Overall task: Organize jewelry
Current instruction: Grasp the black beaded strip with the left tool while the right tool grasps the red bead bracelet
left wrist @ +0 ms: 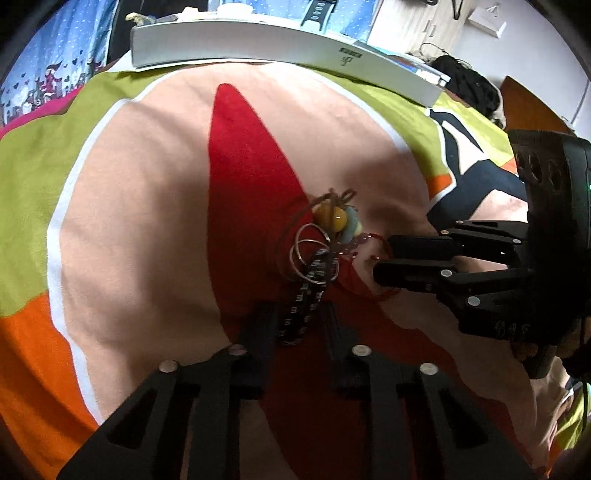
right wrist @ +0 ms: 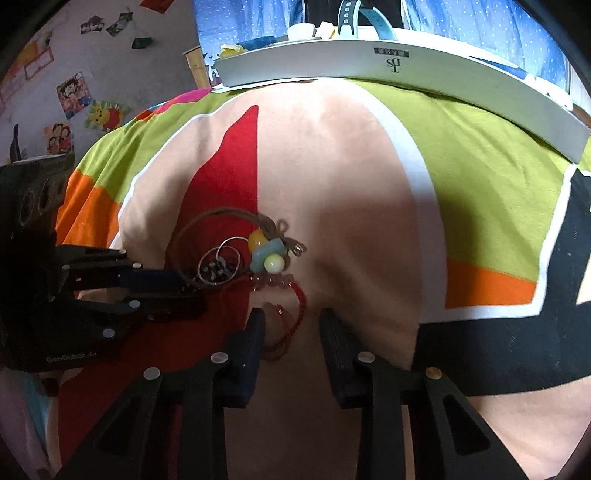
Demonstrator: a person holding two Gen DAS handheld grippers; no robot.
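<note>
Both pairs of fingers are seen spread apart, with nothing clamped between them. Left gripper (left wrist: 295,325): its fingers straddle the near end of a black-and-white checkered strap (left wrist: 304,295), which lies between them on the cloth; whether either finger touches the strap cannot be told. Right gripper (right wrist: 291,332): its fingers flank a loop of red cord (right wrist: 291,325), also lying on the cloth between them.

Jewelry is observed as one tangled pile (left wrist: 325,236) on a patterned bedspread (left wrist: 147,184), on the red patch and its pink border. Noted in the pile: two thin metal rings (left wrist: 310,251), a yellow bead (left wrist: 334,218), a pale blue piece (right wrist: 267,251) with a cream bead (right wrist: 274,263) on it, a brown cord (right wrist: 207,218) looped round the rest, and a row of pink beads (right wrist: 273,280) joined to the red cord.

In the left wrist view the right gripper (left wrist: 384,258) is seen entering from the right, its tips just beside the pink beads.

A long white tray (right wrist: 369,62) is recorded at the far edge of the bedspread, well apart from the pile. Only its side wall and a printed mark are clear. Above its rim a white cup-like item (right wrist: 301,29), a yellowish item (right wrist: 229,50) and a watch strap with holes (right wrist: 347,16) are visible; whether these sit inside the tray cannot be told.
</note>
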